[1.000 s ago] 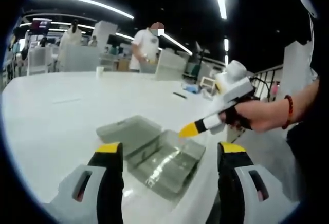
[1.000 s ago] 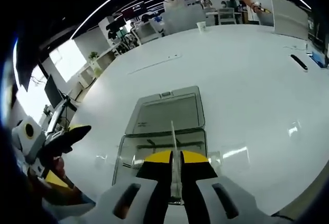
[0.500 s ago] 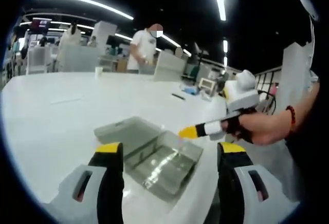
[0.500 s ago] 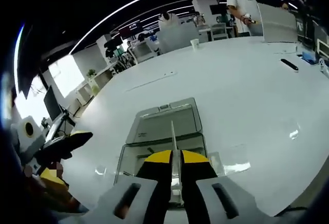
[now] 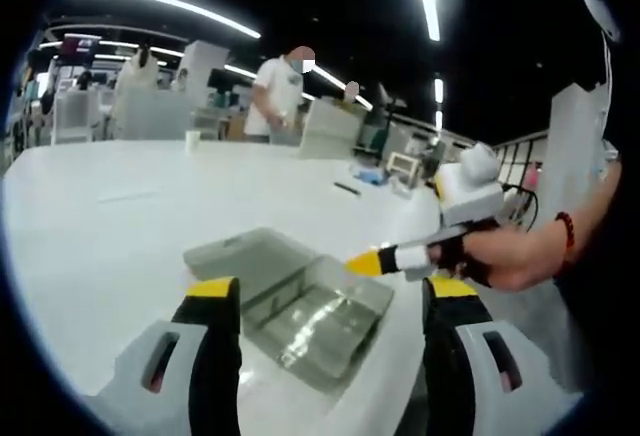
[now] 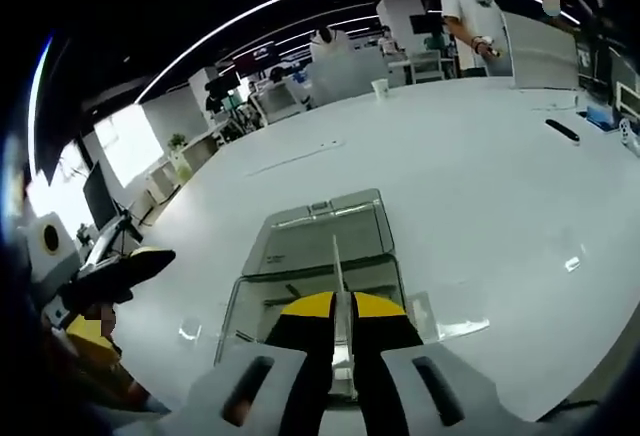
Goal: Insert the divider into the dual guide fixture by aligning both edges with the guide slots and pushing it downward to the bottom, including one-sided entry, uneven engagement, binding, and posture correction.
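The right gripper [image 6: 338, 318] is clamped on the divider [image 6: 337, 274] — a thin clear sheet held edge-on over the open fixture [image 6: 318, 296] on the table [image 6: 470, 176]. It looks light, stiff and slippery, best pinched near its top edge. The left gripper [image 5: 325, 296] hangs wide apart, holding nothing. The guide slots are lost in the clear plastic — I can't tell if either edge has entered.

clear glossy plastic fixture [image 6: 320, 256] and thin clear divider [image 6: 338, 276] on a smooth, glossy white table [image 6: 480, 186].
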`<control>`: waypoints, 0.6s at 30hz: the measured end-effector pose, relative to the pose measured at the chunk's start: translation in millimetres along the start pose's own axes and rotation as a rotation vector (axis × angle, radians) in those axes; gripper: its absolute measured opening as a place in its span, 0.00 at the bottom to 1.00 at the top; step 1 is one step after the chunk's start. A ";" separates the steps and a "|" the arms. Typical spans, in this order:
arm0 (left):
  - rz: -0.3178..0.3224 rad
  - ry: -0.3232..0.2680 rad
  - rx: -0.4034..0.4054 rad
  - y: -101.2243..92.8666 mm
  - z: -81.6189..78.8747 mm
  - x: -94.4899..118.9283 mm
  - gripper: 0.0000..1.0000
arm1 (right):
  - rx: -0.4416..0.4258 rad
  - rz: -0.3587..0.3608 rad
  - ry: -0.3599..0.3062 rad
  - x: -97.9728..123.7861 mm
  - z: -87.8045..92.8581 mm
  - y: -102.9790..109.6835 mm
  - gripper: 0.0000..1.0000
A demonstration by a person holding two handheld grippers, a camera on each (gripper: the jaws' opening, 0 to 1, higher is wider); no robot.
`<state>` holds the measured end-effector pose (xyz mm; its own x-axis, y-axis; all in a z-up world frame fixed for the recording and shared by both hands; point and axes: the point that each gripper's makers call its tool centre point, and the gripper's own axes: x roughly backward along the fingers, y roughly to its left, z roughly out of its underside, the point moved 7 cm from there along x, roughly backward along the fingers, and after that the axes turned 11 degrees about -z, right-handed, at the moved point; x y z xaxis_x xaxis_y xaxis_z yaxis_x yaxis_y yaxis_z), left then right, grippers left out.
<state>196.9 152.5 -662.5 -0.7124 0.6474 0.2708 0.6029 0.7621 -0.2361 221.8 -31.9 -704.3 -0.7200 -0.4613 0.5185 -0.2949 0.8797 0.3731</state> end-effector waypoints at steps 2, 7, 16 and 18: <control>0.001 -0.002 0.004 0.1 -0.3 0.1 0.72 | 0.017 0.007 0.000 -0.2 0.3 -0.4 0.00; -0.002 0.003 0.000 1.0 0.4 0.8 0.72 | 0.019 0.005 -0.002 0.4 0.5 0.0 0.00; -0.010 -0.004 0.001 1.4 -1.7 1.6 0.72 | 0.040 0.012 0.010 -1.7 3.1 0.6 0.00; -0.008 -0.008 0.002 1.0 -2.4 1.4 0.72 | 0.041 0.018 0.012 -1.8 3.4 -0.1 0.00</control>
<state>197.4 154.1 -660.1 -0.7202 0.6410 0.2655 0.5960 0.7675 -0.2362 221.0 -30.7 -707.9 -0.7179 -0.4466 0.5339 -0.3079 0.8917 0.3319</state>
